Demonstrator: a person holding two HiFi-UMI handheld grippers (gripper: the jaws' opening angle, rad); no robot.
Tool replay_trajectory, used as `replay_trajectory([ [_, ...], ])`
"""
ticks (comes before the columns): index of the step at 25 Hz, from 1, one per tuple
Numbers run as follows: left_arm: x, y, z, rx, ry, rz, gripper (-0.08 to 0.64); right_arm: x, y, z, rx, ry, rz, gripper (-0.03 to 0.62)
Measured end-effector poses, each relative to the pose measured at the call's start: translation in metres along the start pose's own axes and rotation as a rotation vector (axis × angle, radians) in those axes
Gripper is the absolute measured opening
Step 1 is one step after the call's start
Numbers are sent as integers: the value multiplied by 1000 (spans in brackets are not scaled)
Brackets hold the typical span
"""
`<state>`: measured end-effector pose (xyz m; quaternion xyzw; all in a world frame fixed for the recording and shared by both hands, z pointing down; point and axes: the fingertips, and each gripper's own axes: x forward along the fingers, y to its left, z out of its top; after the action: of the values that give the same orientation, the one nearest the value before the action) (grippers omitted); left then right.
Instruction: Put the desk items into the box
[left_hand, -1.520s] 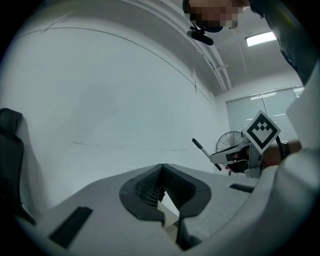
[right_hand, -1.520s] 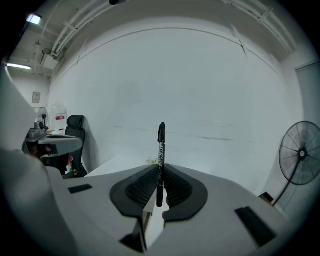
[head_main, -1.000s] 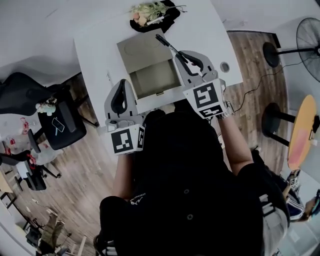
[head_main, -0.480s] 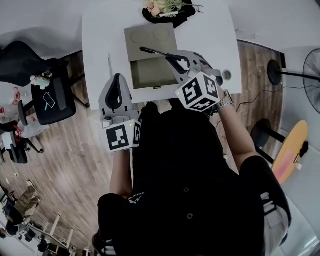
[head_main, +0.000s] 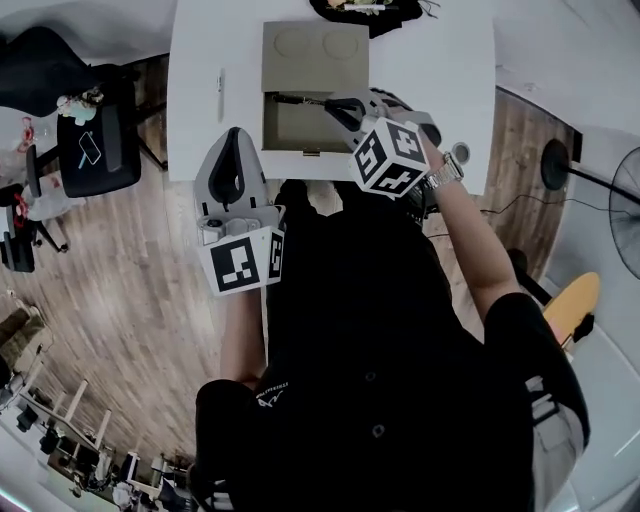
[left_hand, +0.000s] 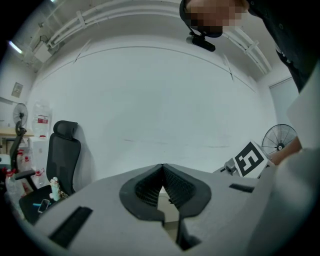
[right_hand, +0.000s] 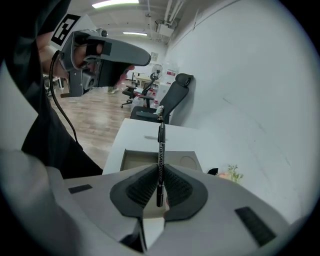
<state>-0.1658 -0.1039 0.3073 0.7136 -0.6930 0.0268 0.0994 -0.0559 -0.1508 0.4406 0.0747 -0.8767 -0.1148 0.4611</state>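
A tan cardboard box (head_main: 268, 120) lies open on the white desk (head_main: 440, 70), its lid (head_main: 315, 45) folded back. My right gripper (head_main: 338, 106) is shut on a black marker pen (head_main: 298, 99), which sticks out leftward over the box's open compartment. In the right gripper view the marker (right_hand: 160, 150) stands up from between the pads of the gripper (right_hand: 160, 172), above the box (right_hand: 131, 159). My left gripper (head_main: 234, 140) hovers at the desk's near edge, left of the box. It is shut and holds nothing (left_hand: 162, 167).
A white pen (head_main: 220, 85) lies on the desk left of the box. A black dish with flowers (head_main: 365, 8) sits behind the box. A cable grommet (head_main: 460, 152) is at the right. Office chairs (head_main: 95, 150) stand on the wood floor to the left.
My right gripper has swung the marker left and down, from beside the lid to over the box's open compartment. The left gripper has stayed where it was.
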Motion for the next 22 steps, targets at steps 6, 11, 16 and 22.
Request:
replay_trajectory([
  [6,6,4,-6,-12,30,54,8,24,7,-9,-19,8,106,38],
  [11,8,10,-12,-17,39,82,8,45,16,-16,-24,20,173,38],
  [16,8,15,-20,-27,52,115,8,69,32,-29,-28,45,239,38],
  [22,7,22,-35,-41,81,139,8,91,46,-46,-4,81,296,38],
])
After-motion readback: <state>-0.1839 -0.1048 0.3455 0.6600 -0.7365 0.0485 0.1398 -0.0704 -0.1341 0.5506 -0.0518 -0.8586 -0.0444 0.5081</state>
